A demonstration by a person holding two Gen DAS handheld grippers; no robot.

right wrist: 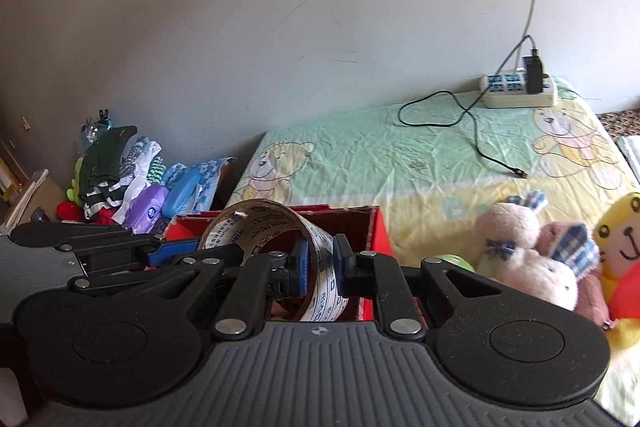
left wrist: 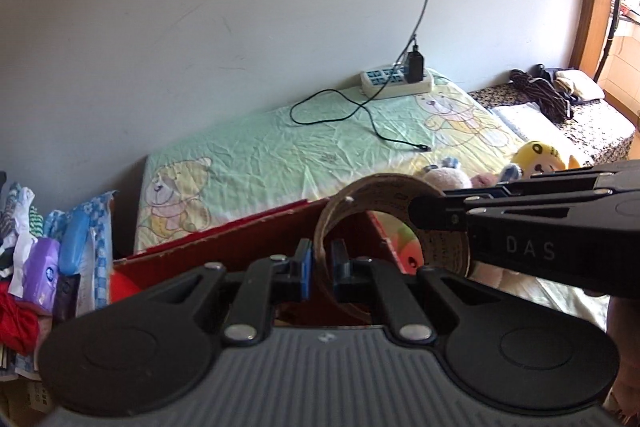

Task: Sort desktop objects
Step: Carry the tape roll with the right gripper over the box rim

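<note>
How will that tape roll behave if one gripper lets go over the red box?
The tape roll is a stiff ring, so it should keep its shape. With the left gripper and right gripper each pinching only its thin wall, it may swing on one grip. Its printed face looks glossy, perhaps slippery. Dropped into the red box, it could roll.

Plush toys (right wrist: pixel 532 259) just right of red box (right wrist: pixel 376 227).

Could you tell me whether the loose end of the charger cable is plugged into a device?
No, the cable ends bare on the bedsheet, with nothing attached to it.
</note>
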